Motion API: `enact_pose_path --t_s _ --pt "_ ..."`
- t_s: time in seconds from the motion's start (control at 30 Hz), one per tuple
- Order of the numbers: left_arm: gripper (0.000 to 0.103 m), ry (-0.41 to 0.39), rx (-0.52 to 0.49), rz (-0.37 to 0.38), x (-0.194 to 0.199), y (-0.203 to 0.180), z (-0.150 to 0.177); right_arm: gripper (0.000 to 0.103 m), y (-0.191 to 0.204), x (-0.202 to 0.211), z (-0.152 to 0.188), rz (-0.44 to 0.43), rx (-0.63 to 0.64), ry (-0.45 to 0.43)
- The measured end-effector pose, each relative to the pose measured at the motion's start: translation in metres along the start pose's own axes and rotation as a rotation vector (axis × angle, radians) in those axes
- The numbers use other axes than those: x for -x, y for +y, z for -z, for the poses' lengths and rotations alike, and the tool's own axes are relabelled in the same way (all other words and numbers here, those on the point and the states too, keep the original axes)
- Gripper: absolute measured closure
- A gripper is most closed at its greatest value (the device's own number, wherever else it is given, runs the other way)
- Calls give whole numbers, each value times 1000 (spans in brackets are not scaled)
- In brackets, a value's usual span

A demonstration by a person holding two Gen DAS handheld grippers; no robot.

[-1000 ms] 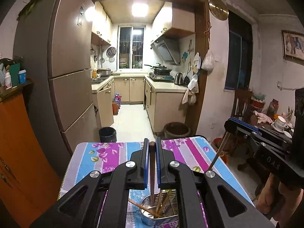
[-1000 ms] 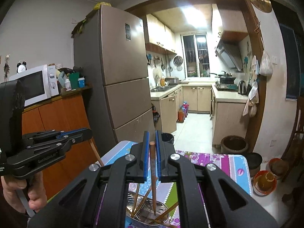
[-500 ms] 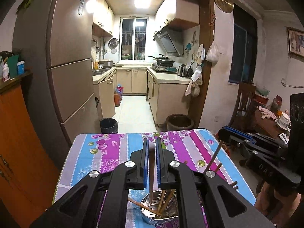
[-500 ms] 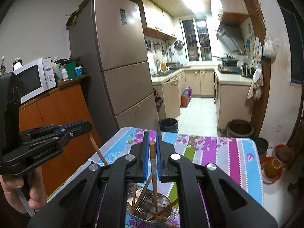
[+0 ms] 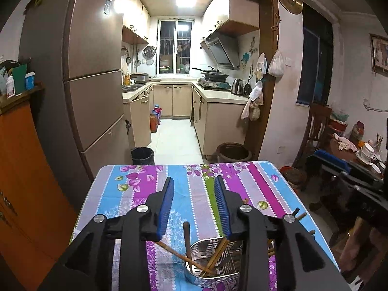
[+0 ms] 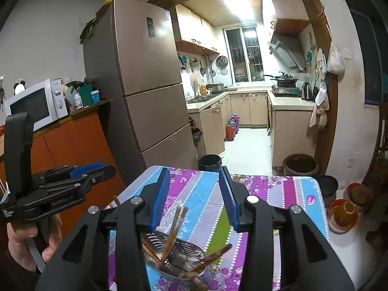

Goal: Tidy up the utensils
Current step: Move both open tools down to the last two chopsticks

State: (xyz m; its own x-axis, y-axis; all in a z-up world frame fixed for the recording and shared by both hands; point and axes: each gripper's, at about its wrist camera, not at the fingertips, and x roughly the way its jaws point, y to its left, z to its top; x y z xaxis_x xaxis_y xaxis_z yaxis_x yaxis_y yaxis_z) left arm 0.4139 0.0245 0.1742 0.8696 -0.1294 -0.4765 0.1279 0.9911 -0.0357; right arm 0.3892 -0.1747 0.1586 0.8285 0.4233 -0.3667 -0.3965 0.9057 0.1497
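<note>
A perforated metal utensil holder (image 5: 213, 259) (image 6: 174, 254) stands on the striped floral tablecloth (image 5: 135, 186) (image 6: 278, 194), with several brown chopsticks (image 5: 186, 240) (image 6: 175, 220) leaning in it. My left gripper (image 5: 194, 179) hovers just above the holder. Its jaws are opening, and the pads touch nothing. My right gripper (image 6: 194, 169) is over the same holder from the other side, jaws also opening and free of the chopsticks below. In each wrist view the other gripper shows at the edge: the left gripper (image 6: 92, 172) held in a hand, and the right gripper (image 5: 327, 160).
A tall fridge (image 5: 92, 72) and an orange cabinet (image 5: 21, 169) stand left of the table, with a microwave (image 6: 34, 104) on top. Beyond the far table edge are a black bin (image 5: 142, 155) and a brown crock (image 5: 233, 152). A chair and a cluttered side table (image 5: 359, 150) stand at the right.
Both grippers were shut on one upright chopstick each. Now both sets of jaws stand apart and the chopsticks have dropped into the holder. Both grippers came slightly lower over the table.
</note>
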Motion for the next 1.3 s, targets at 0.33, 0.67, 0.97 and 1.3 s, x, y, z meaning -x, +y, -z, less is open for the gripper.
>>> enact_pose_path --t_s 0.33,0.67,0.97,1.3 --pt "43 -74 11 -18 48 17 37 20 0 67 21 31 12 -86" --pt "8 -268 -35 -41 149 11 110 6 26 157 78 51 96 -200" --pt "5 -370 -12 -9 211 1 176 6 52 214 155 34 144 -239" --pt "5 -334 -129 33 216 -51 275 6 54 240 229 21 83 -216"
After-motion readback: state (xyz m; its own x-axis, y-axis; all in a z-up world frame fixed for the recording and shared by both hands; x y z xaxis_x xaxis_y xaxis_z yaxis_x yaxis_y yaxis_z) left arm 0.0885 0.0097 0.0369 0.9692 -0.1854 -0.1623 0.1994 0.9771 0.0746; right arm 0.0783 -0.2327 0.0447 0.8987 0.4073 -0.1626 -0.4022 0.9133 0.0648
